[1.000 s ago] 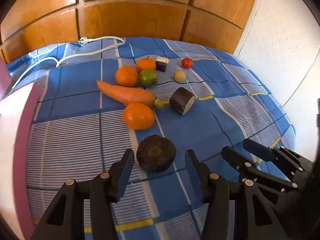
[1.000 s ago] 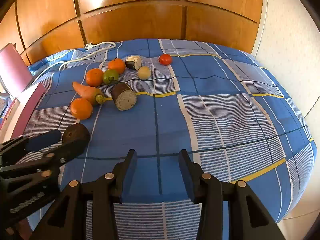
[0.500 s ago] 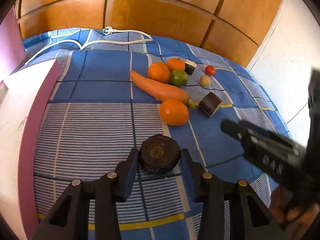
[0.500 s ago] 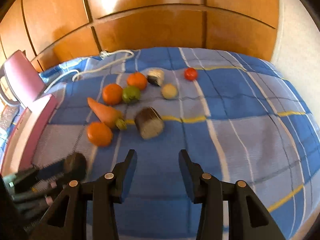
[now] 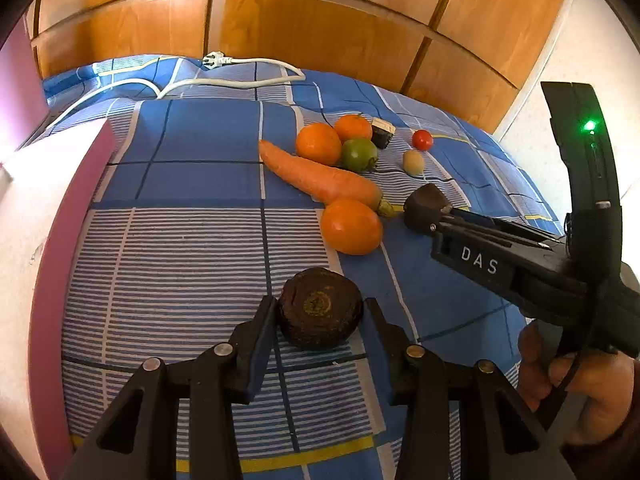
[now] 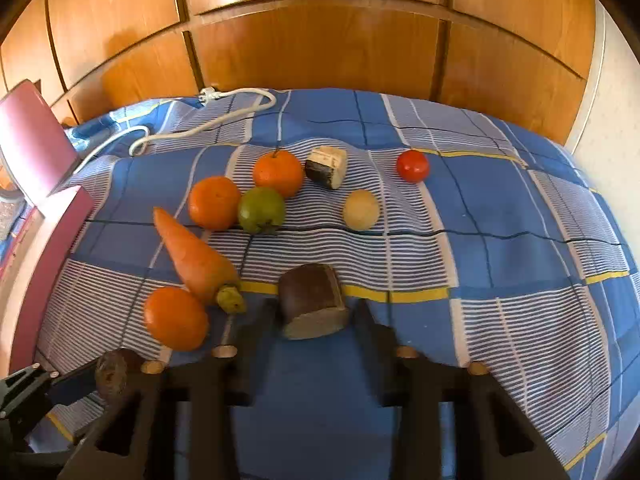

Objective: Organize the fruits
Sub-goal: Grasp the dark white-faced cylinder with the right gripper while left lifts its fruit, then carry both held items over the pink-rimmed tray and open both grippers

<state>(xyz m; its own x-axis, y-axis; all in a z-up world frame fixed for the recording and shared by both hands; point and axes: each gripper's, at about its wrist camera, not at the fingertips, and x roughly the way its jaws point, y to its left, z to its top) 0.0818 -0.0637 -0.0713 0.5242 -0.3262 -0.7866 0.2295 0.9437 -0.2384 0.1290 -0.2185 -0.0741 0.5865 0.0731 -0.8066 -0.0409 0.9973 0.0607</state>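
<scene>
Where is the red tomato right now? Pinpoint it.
In the right wrist view the red tomato sits alone at the far right of the produce, right of the cut dark chunk and beyond the pale round fruit.

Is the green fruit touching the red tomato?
No, in the right wrist view the green fruit lies against the oranges, while the red tomato sits alone, far to its right.

Dark round beet on cloth; oranges, carrot clustered beyond.
</scene>
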